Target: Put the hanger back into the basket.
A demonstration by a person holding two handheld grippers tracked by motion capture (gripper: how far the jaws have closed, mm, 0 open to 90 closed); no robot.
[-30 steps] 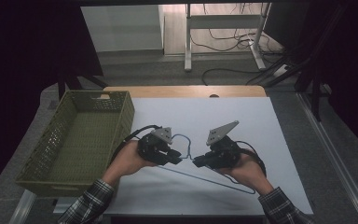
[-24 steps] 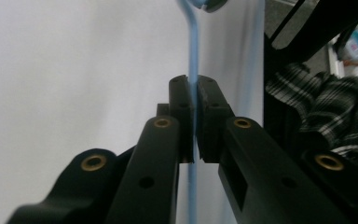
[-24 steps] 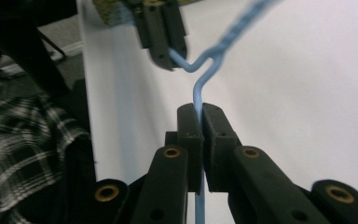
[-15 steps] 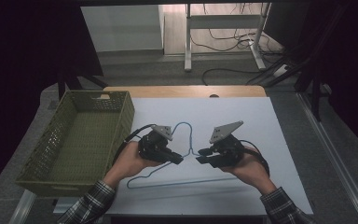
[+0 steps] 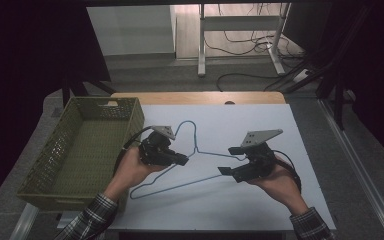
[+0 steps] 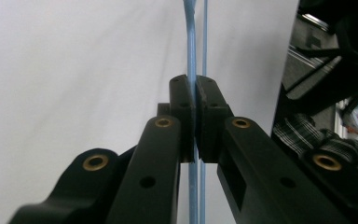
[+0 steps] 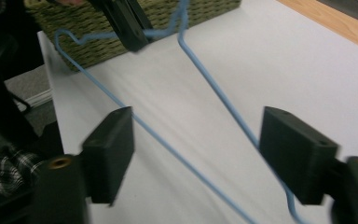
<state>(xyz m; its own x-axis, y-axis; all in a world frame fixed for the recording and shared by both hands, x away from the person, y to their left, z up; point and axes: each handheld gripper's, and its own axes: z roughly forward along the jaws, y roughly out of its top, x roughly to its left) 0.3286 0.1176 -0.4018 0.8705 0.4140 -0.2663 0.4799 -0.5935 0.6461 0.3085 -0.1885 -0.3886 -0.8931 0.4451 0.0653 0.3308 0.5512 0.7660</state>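
A blue wire hanger (image 5: 180, 185) lies low over the white table sheet, its hook pointing away from me. My left gripper (image 5: 182, 161) is shut on the wire near the neck. In the left gripper view the pads (image 6: 183, 100) pinch the blue wire (image 6: 189, 46). My right gripper (image 5: 227, 161) sits at the hanger's right end. Its jaws have just been opening. In the right gripper view (image 7: 200, 154) two runs of hanger wire (image 7: 214, 93) pass between the spread pads, and neither pad presses on them.
A green woven basket (image 5: 105, 102) stands at the table's left, close behind the left hand, and shows beyond the hanger (image 7: 191, 9) in the right gripper view. A wooden table edge (image 5: 200, 97) runs along the far side. Desk legs and cables lie on the floor beyond.
The right gripper's jaws have opened off the hanger and that hand has drifted right. The left hand has lifted a little, still gripping the wire, and the hook now shows beyond it.
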